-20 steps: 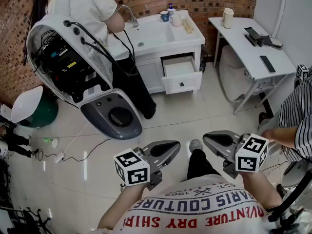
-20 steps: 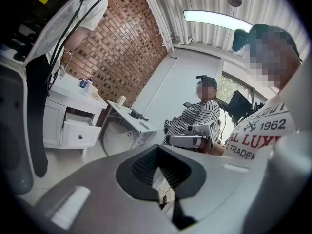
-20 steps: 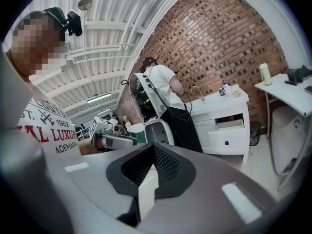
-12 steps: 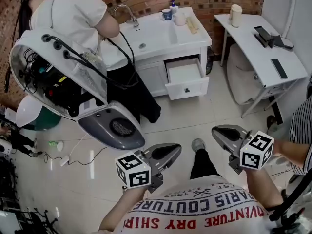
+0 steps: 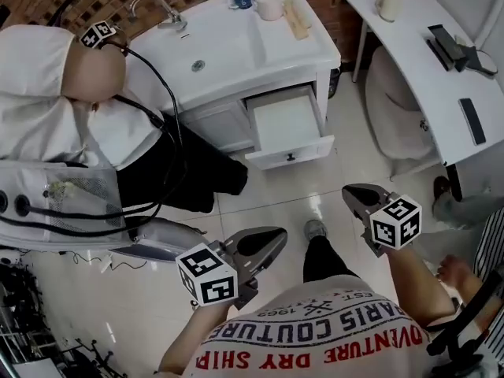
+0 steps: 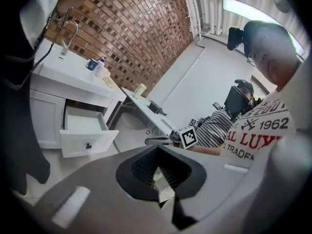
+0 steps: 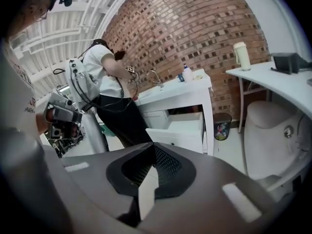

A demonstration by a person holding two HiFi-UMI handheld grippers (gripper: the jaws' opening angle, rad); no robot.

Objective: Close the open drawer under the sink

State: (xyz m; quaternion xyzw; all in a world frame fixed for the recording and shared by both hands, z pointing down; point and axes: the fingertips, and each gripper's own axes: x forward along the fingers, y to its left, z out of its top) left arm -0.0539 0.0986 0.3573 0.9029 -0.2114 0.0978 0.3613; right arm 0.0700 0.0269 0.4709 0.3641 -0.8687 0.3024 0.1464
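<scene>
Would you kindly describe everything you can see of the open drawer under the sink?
The drawer is white, seemingly painted wood, and stands pulled well out of the cabinet under the sink, level, above the tiled floor. Its inside looks bare. A small dark knob sits mid-front. Nothing touches it.

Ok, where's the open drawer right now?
In the head view the open drawer sits upper centre, pulled out of the white sink cabinet, with the white table to its right and a person's black trousers to its left.
</scene>
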